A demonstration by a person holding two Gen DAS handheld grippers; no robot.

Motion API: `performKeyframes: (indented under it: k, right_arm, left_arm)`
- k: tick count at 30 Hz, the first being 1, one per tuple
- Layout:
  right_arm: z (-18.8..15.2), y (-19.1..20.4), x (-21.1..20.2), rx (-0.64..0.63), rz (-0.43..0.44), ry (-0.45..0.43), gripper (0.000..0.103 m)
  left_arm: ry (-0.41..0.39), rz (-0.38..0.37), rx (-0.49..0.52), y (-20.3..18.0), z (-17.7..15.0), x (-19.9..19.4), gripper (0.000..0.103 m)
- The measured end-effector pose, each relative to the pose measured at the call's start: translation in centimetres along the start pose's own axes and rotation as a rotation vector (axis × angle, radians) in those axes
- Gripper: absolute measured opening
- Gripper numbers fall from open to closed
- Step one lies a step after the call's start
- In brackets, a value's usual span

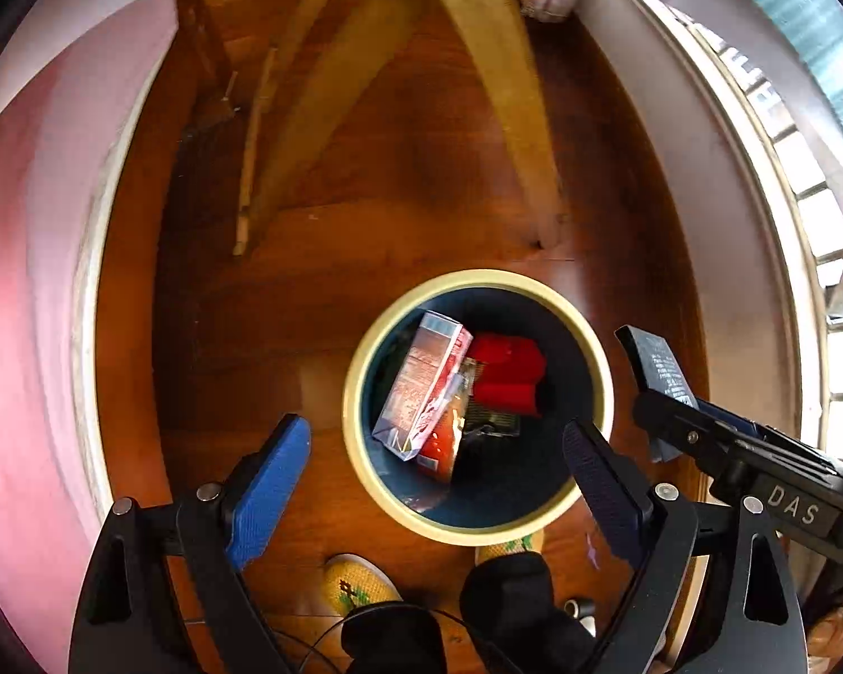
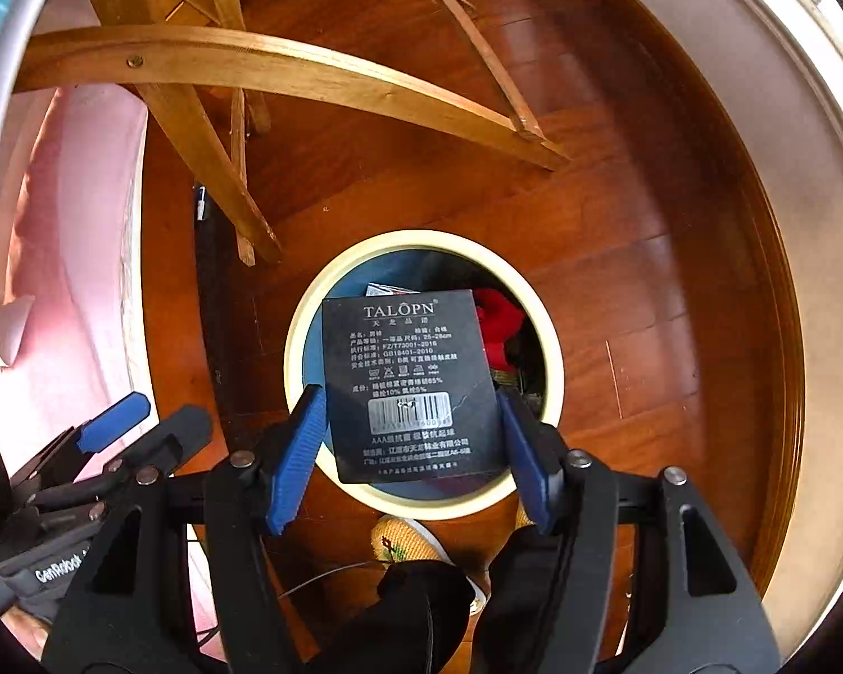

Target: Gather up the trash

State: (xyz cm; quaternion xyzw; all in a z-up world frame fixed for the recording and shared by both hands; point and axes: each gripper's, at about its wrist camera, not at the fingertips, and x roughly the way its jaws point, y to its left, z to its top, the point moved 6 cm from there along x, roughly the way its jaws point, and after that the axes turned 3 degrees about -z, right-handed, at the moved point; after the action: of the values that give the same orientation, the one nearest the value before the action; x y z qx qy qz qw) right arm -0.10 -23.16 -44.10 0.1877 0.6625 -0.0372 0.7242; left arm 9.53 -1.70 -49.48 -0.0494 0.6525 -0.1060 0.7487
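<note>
Two grippers hang over a round bin (image 1: 359, 393) with a cream rim on the wooden floor. The left gripper (image 1: 438, 449) has its blue pads spread wide with nothing between them, above a pale carton (image 1: 421, 387) and a red object (image 1: 506, 373) lying inside. The right gripper (image 2: 413, 449) clamps a dark printed card (image 2: 404, 382) by its side edges above the bin's near half.

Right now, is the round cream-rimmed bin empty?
No. The bin already holds a clear-wrapped carton, a red item and other wrappers.
</note>
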Motion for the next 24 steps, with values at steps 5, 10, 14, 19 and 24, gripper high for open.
performKeyframes:
  k: [5,10,14,19,24]
  right_arm:
    - [0.8,0.5,1.9,-0.037,-0.004,0.018,0.071]
    - [0.9,1.4,2.6,-0.074,0.0,0.008,0.075]
    - [0.8,2.1,1.7,-0.097,-0.014,-0.018,0.075]
    - [1.0,2.9,-0.6,-0.114,-0.006,-0.054,0.075]
    - [1.1,4.4,-3.9,-0.155,-0.008,-0.089,0.075]
  left_arm:
    - [-0.022,0.047,-0.039,0.8,-1.4,-1.0,0.093]
    - [-0.031,0.075,-0.079,1.2,-1.8,-2.8,0.093]
    - [-0.042,0.089,-0.1,1.3,-1.8,-4.2,0.093]
    - [-0.064,0.09,-0.088,1.0,-1.5,-6.9,0.093]
    - [-0.08,0.088,-0.077,0.1,-1.3,-10.2,0.093]
